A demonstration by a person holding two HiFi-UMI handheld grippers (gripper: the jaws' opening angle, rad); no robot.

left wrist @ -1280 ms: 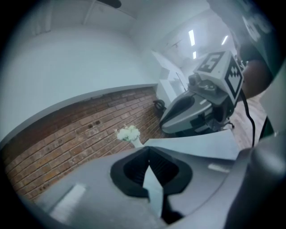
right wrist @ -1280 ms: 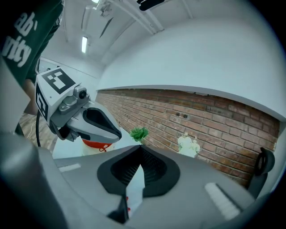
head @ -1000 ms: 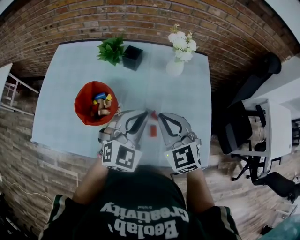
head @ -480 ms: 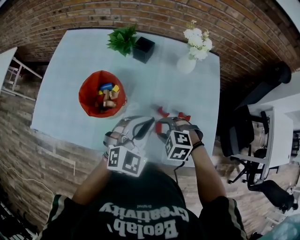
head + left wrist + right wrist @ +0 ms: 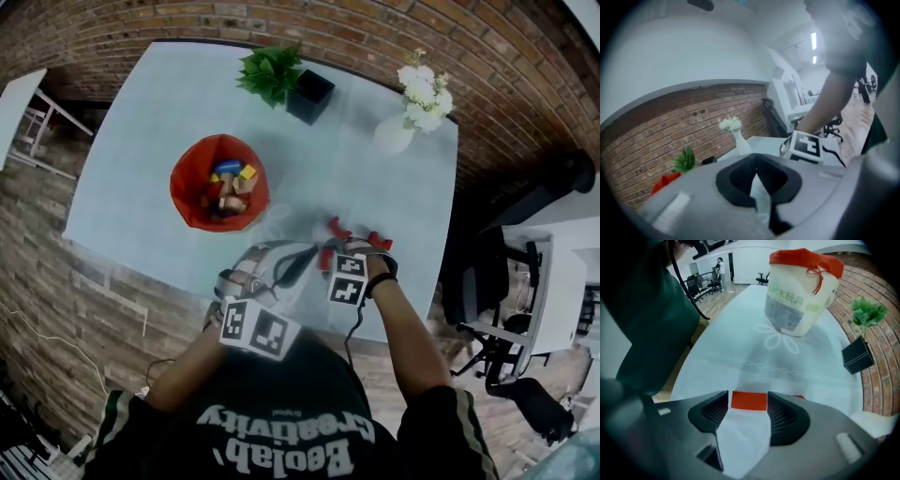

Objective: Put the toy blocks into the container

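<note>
Container mouth wide open from above, part-filled. Bare table all round it, with easy passage on its left and far sides. The left gripper lies at the near edge, square between the loose red blocks and the container. Plant and vase stand well back, out of the way.

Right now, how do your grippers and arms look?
Left gripper and right gripper: grey shells, black pads, each bearing a white cube with black square markers. Black cable off the right one; dark wristband there. Dark, white-striped sleeves. The right jaws have just been opening, a red block between them.
</note>
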